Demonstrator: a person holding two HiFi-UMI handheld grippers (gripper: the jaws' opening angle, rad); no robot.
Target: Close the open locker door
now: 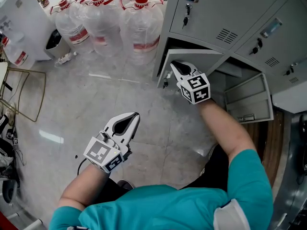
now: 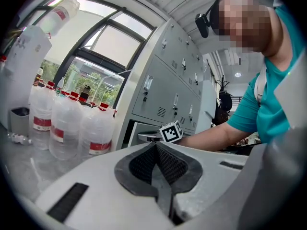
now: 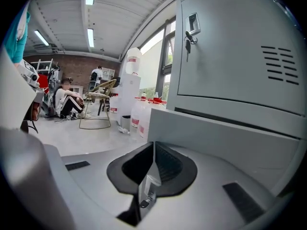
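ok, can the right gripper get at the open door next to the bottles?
Likely yes. The right gripper, jaws shut, points straight at the door from close by, with nothing between them. Can't tell if it touches yet.

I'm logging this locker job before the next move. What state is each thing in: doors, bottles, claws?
Left grey metal bottom locker door: open, swung out.
Right grey metal bottom locker door: open, inner face showing.
Grey metal upper locker doors: closed, keys in locks.
Clear plastic water bottles: upright, red caps on.
Left claw: shut, empty.
Right claw: shut, empty, tip at the left door.
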